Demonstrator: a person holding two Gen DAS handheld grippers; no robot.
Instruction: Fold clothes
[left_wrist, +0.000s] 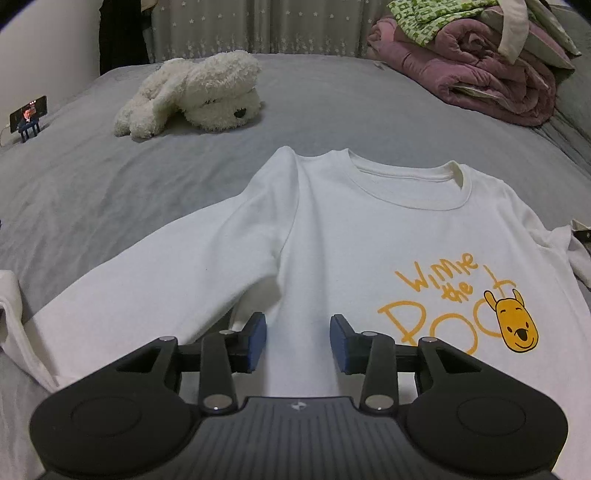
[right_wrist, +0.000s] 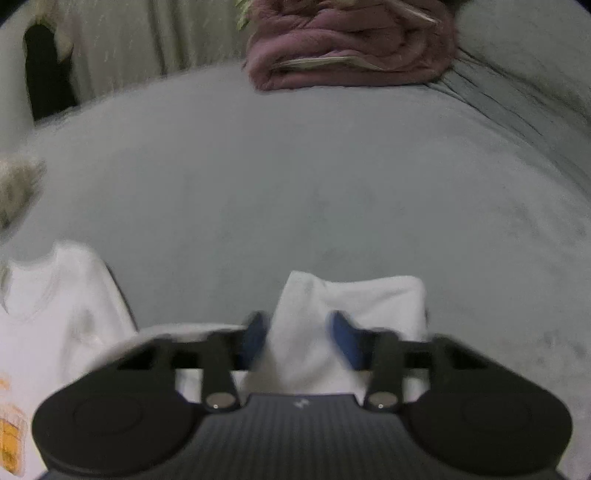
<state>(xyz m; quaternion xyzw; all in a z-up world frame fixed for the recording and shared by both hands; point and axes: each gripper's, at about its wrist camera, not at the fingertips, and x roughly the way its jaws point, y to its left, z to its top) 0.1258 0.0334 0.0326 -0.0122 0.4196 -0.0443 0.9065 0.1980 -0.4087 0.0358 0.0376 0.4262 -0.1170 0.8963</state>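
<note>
1. Sitting far left on the grey bed (left_wrist: 92, 184): a phone on a stand (left_wrist: 28, 110), screen lit.
2. Plush dog (left_wrist: 192, 94) lies on its side behind the shirt, well apart from it.
3. White sweatshirt (left_wrist: 351, 240) lies flat and face up in the middle of the bed, collar pointing away. Its left sleeve (left_wrist: 166, 280) is stretched out towards the left edge.
4. Left gripper (left_wrist: 298, 338): tongs narrow but apart, above the shirt body just beside the armpit seam. Nothing is pinched.
5. Yellow bear print (left_wrist: 461, 310) sits just right of that gripper.
6. Folded pink blanket pile (left_wrist: 472, 66) is at the back right.
7. Right gripper (right_wrist: 299, 339): the view is blurred. The other sleeve (right_wrist: 332, 295) stands bunched up between the pads. Cannot tell if the pads press on it.
</note>
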